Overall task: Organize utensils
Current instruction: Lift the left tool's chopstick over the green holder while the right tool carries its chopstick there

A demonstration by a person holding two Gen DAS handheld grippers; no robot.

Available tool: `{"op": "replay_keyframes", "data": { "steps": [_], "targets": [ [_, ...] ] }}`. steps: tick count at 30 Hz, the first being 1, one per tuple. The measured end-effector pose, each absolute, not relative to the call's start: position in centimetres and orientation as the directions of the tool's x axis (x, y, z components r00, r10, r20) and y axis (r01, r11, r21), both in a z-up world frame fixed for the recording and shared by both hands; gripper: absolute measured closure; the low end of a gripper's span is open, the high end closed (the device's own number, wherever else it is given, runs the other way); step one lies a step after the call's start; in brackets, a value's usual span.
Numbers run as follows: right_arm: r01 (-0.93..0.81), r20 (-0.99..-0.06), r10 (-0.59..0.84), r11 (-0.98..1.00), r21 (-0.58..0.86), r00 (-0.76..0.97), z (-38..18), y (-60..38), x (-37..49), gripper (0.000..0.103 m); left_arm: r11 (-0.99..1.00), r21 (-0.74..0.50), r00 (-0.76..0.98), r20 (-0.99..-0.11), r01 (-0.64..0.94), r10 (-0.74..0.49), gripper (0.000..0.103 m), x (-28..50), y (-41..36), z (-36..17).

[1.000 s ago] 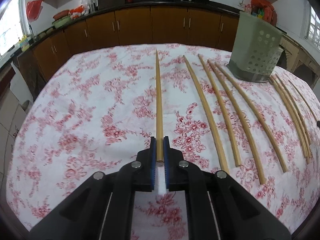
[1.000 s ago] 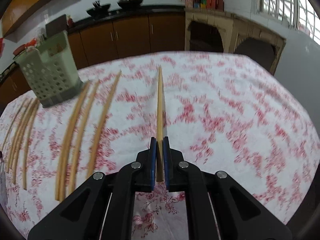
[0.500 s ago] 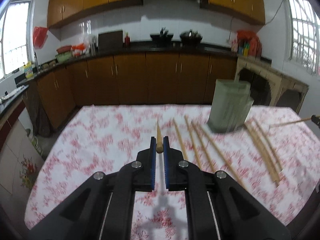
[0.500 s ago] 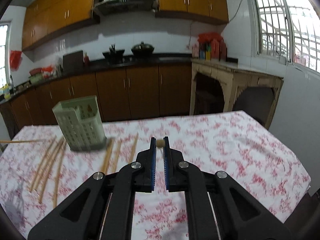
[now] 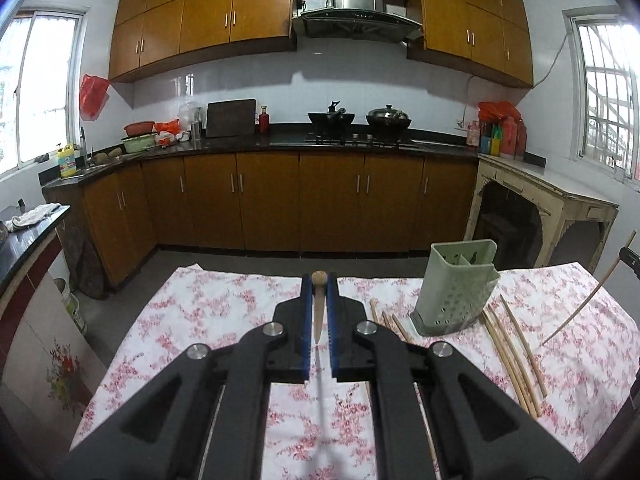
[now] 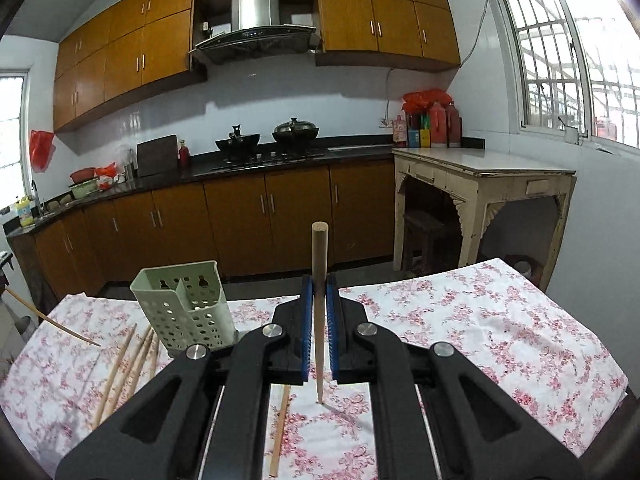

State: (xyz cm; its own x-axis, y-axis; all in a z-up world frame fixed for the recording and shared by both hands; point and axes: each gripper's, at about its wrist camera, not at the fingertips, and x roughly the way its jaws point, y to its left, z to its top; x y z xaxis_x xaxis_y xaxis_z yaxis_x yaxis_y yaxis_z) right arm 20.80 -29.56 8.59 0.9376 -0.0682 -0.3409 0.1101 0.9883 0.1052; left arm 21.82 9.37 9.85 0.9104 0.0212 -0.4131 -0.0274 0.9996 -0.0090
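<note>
My left gripper (image 5: 319, 288) is shut on a wooden chopstick (image 5: 318, 304), held above the flowered tablecloth (image 5: 208, 320). My right gripper (image 6: 319, 292) is shut on another chopstick (image 6: 319, 264), held nearly upright with its thin tip touching the tablecloth (image 6: 460, 320). The pale green perforated utensil holder (image 5: 456, 288) stands on the table right of the left gripper and left of the right gripper (image 6: 186, 308). Several loose chopsticks (image 5: 516, 348) lie beside it, also in the right wrist view (image 6: 128, 356). The right gripper's chopstick also shows in the left wrist view (image 5: 588, 296).
Brown kitchen cabinets (image 5: 304, 200) and a black counter with a stove run along the far wall. A worn cream side table (image 6: 480, 184) stands at the right. The table edge drops to a grey floor at the far side.
Both grippers have lifted their chopsticks off the table and tilted up, so the views swing from the tabletop to the kitchen. The right chopstick now stands steeply, tip down.
</note>
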Motion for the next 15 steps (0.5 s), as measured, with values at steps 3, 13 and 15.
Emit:
{"op": "replay_keyframes", "data": {
  "steps": [3,13,15],
  "targets": [
    [0.103,-0.346,-0.06,0.989,0.108,0.936,9.4,-29.3,21.2,0.096,1.0,-0.005,0.913,-0.407,-0.022,0.018,0.095,21.9,9.3,10.6],
    [0.012,-0.296,0.037,0.987,0.163,0.955,15.0,-28.4,22.7,0.096,0.994,0.011,0.933,-0.347,0.104,-0.094,0.095,21.6,6.7,17.5],
    [-0.02,-0.268,0.063,0.987,0.161,0.961,16.5,-27.6,23.0,0.096,0.99,0.017,0.937,-0.327,0.138,-0.125,0.095,21.7,5.7,19.4]
  ]
}}
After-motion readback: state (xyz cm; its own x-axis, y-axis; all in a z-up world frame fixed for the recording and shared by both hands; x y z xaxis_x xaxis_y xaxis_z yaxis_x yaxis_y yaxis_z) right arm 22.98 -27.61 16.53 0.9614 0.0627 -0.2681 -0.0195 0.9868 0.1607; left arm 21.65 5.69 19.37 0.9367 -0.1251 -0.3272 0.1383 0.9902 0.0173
